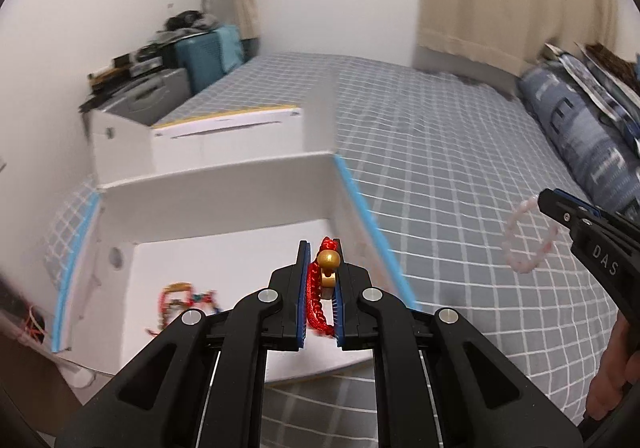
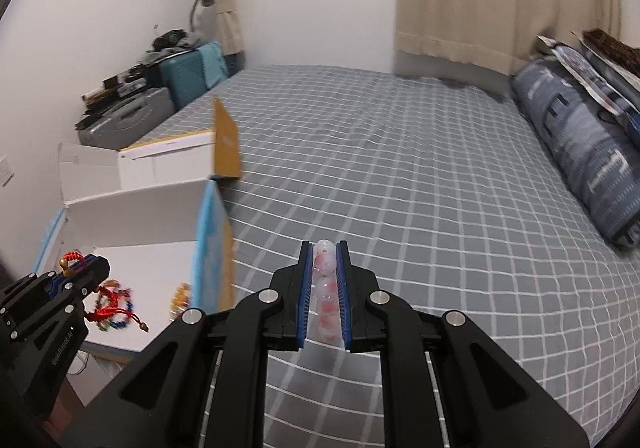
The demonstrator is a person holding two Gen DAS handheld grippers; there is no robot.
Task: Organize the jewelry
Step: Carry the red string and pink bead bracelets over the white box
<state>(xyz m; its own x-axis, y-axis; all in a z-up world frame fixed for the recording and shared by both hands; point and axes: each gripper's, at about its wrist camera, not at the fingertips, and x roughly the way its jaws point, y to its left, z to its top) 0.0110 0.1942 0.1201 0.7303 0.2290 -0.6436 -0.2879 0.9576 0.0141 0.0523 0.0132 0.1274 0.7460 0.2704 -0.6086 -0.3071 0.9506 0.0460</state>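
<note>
My left gripper is shut on a red cord bracelet with gold beads, held above the near white box. From the right wrist view that same left gripper shows at the lower left with the red cord bracelet dangling under it. My right gripper is shut on a pale pink bead bracelet over the checked bed cover. In the left wrist view, the right gripper appears at the right edge with the pink bead bracelet hanging as a ring.
Colourful bracelets lie on the near box's floor. A second white box with a yellow flap stands behind it. Grey checked bed cover spreads to the right, a rolled blue quilt along its far side. A suitcase and clutter stand by the wall.
</note>
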